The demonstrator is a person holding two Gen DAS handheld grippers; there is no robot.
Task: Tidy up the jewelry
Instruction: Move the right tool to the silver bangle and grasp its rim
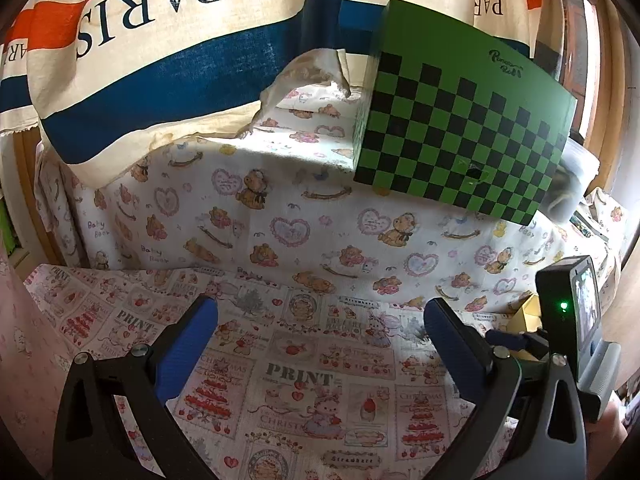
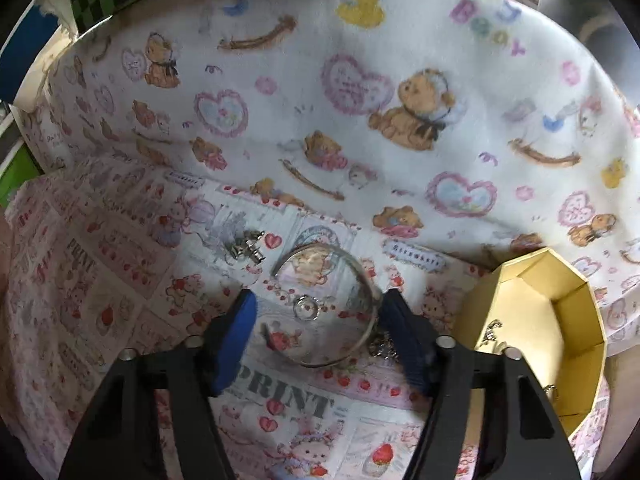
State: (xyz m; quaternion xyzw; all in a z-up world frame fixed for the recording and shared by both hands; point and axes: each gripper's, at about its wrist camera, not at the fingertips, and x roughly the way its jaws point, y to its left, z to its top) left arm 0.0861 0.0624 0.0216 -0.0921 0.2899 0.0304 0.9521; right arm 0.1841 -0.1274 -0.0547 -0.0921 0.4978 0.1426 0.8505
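Jewelry lies on the printed cloth of the desk (image 2: 120, 264) under the right tongs (image 2: 316, 312). A thin silver bangle (image 2: 360, 276), an open hoop lying flat, has its gap turned toward the upper left; its far arc sits beyond the fingertips and its near arc between them. The right blue pad just meets the hoop's right rim, while the left pad stands clear of it, so the tongs are spread wide and grip nothing. Inside the hoop rests a small clear ring (image 2: 306, 307). A sparkly silver chain piece (image 2: 382, 346) shows just beside the right finger, partly hidden. Beyond the bangle, to the left, a cluster of small silver metal pieces (image 2: 246, 245) lies with its long axis running left to right; what they are I cannot tell.

To the right stands a yellow many-sided cardboard box (image 2: 576, 308), open on top, with small metallic pieces inside. Behind everything the teddy-bear cloth (image 2: 360, 92) rises like a wall.

The left tongs (image 1: 320, 316) hang wide apart and bare over open cloth, with free room between the fingers. A green-and-black checkered box (image 1: 460, 128) sits on the raised ledge behind, under a striped "PARIS" curtain (image 1: 160, 40).
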